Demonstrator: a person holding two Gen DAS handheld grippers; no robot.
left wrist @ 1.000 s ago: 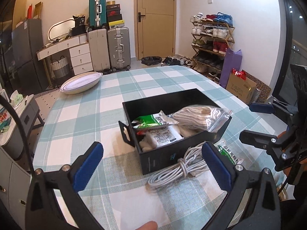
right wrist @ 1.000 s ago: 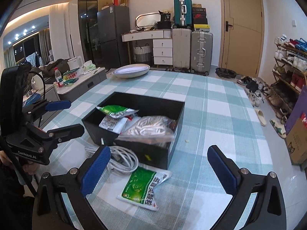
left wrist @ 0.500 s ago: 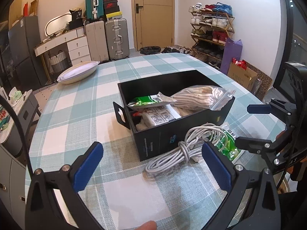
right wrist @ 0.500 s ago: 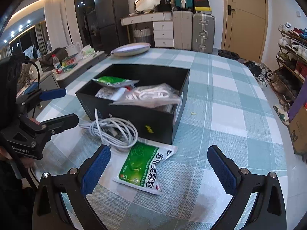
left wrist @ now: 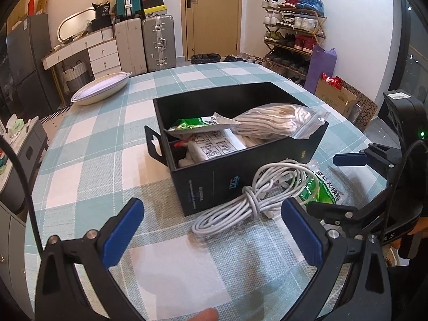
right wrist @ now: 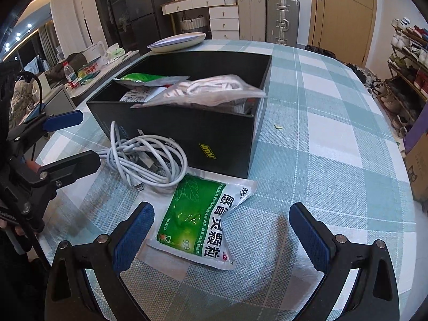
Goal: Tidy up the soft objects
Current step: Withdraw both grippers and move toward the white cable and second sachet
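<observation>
A black open box (left wrist: 211, 187) (right wrist: 171, 125) stands on the checked table. It holds a clear bag of pale cloth (left wrist: 278, 123) (right wrist: 206, 91), a green sachet (left wrist: 198, 124) and a white printed packet (left wrist: 211, 145). A coiled white cable (left wrist: 256, 198) (right wrist: 147, 157) lies against the box's near wall. A green and white sachet (right wrist: 200, 219) (left wrist: 323, 187) lies flat beside it. My left gripper (left wrist: 214, 227) is open and empty, just short of the cable. My right gripper (right wrist: 222, 232) is open and empty over the sachet's near end.
A white oval dish (left wrist: 101, 88) (right wrist: 176, 41) sits at the table's far edge. A small crumb (right wrist: 278, 126) lies right of the box. Suitcases, drawers and a shoe rack stand beyond the table. The table edge (right wrist: 412, 214) curves close on the right.
Both grippers have come closer to the table and the box; the cable and the sachet now look larger and nearer. Both stay open and empty.
</observation>
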